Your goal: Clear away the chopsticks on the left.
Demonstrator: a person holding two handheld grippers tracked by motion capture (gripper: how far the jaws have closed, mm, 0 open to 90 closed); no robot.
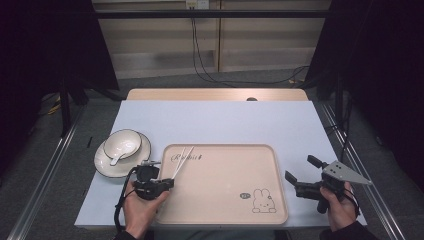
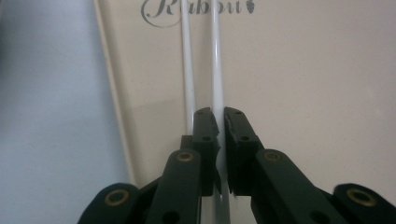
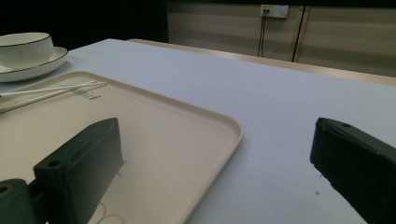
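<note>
My left gripper (image 2: 219,122) is clenched on one white chopstick (image 2: 216,70) over the tray (image 1: 220,200), its twin just beside. I should lower gently and release flat. Right gripper (image 1: 306,174) spread, grasping nothing, over the worktop (image 1: 225,122).

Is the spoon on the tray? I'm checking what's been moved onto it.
No, the spoon rests in the bowl on the plate, left of the tray.

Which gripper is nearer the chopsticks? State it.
Left. The left gripper is shut on the chopsticks over the tray; the right gripper sits open beyond the tray's far edge.
</note>
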